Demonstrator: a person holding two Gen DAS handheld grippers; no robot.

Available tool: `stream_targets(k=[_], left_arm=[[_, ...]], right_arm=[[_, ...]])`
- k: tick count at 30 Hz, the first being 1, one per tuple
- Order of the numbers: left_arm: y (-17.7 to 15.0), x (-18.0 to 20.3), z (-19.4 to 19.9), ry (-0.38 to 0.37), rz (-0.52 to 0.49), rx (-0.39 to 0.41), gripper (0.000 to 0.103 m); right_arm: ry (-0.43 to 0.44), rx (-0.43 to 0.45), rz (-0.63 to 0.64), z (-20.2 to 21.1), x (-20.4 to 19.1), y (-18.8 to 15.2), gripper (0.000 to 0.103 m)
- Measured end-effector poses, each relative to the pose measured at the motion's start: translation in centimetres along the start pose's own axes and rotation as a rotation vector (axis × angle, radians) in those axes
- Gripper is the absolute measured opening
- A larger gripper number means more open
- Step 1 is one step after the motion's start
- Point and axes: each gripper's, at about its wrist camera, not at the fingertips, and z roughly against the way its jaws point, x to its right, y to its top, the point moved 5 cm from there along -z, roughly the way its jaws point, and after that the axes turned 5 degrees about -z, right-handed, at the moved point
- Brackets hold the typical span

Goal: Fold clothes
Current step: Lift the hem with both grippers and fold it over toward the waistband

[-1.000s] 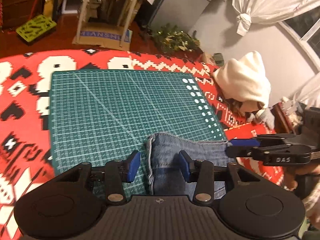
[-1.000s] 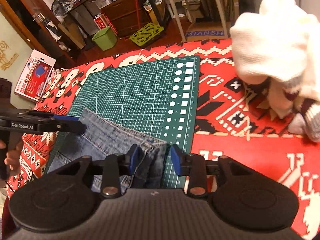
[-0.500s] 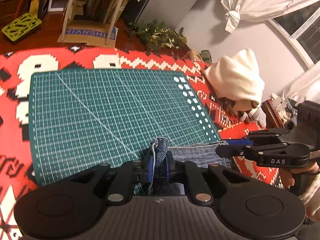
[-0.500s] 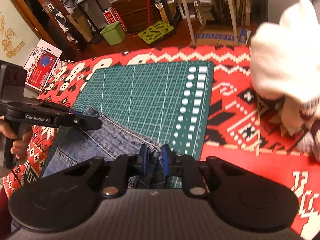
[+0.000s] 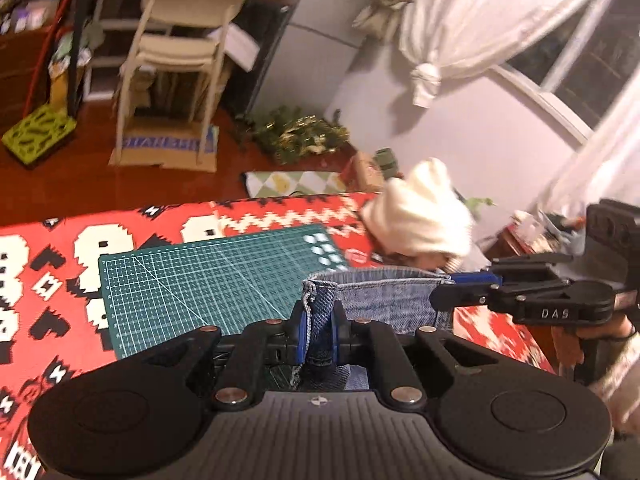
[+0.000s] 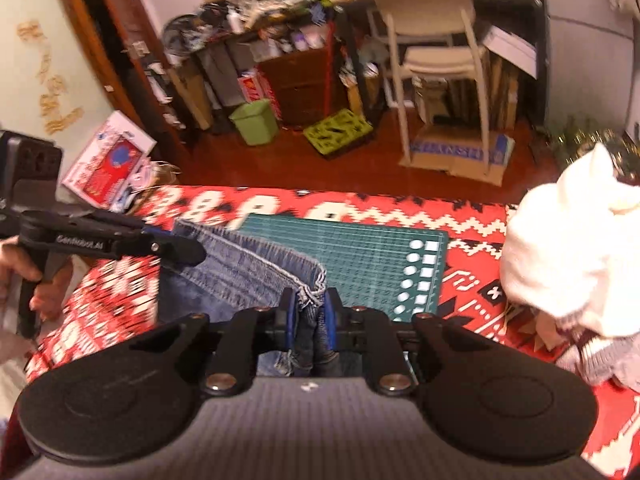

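Since 0.5 s ago: both grippers raised, denim hem lifted off the green cutting mat (image 5: 208, 280) | left gripper (image 5: 319, 336) clamped tight on jeans (image 5: 384, 300) corner | right gripper (image 6: 307, 320) clamped tight on opposite corner | jeans hang stretched between them above mat's near edge

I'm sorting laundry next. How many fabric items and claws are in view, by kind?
Denim garment: 1
White fleece garment: 1
Patterned red cloth: 1
Claws, left claw and right claw, each shut on the denim: 2
Total: 5
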Motion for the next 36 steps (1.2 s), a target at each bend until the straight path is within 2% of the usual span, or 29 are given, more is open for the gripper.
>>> stream_targets(k=[6,11,15,20,22,28,32,36], left_arm=[[-3.4,4.9,5.8,-0.030,-0.109,0.003,0.013],[-8.8,8.2,8.2,-0.041,-0.169,-0.061,0.019],[-13.7,9.9,8.4,-0.034,-0.193,-0.143,0.022],[-19.1,9.7,6.7,0.016,-0.173,-0.251,0.028],[-20.5,9.2,6.3,0.033,-0.159,-0.285,0.036],[-21.9,8.3,7.7,0.081,-0.144,-0.300,0.035],[-20.8,6.8,8.9,0.124,-0.127,-0.268,0.035],[-18.6,4.4,8.5,0.210,-0.129,-0.204,0.035]], right_arm=[[0.031,0.012,0.109,7.0,-4.4,-4.9,0.017],[0.033,-0.041,0.182,10.4,-7.4,-11.1,0.018],[0.017,-0.113,0.203,11.0,-8.6,-16.6,0.019],[-0.008,-0.207,0.219,9.3,-9.0,-21.8,0.023],[-0.013,-0.227,0.217,8.8,-8.7,-23.0,0.026],[-0.014,-0.232,0.181,9.9,-7.6,-23.7,0.029],[-0.020,-0.209,0.134,11.1,-6.5,-22.3,0.029],[-0.051,-0.176,0.087,11.0,-5.1,-20.8,0.029]])
